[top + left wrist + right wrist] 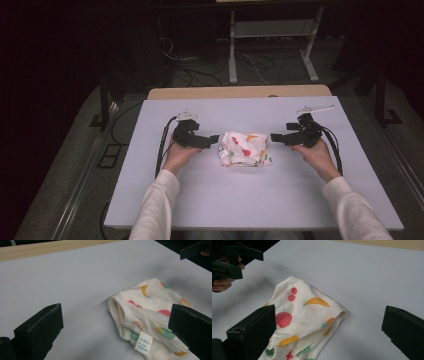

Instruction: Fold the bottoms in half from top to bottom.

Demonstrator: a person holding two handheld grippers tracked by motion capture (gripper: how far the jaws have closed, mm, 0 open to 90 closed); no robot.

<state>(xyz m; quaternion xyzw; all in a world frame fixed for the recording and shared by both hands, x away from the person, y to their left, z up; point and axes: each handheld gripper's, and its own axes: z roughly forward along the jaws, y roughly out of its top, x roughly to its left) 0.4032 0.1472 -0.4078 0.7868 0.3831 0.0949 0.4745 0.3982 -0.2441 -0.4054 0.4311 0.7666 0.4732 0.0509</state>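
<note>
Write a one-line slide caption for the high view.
Two hand-held grippers, left gripper and right gripper, point open-jawed at a folded fruit-print cloth on a white table.

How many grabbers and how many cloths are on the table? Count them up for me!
Grippers: 2, the left gripper and the right gripper, both with jaws open.
Cloths: 1, a folded cloth with fruit prints, lying between them.
Total: 3

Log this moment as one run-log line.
item: folded cream fruit-print cloth on pale grey table | left gripper: open, beside cloth, apart | right gripper: open, beside cloth, apart | held: nothing
</note>
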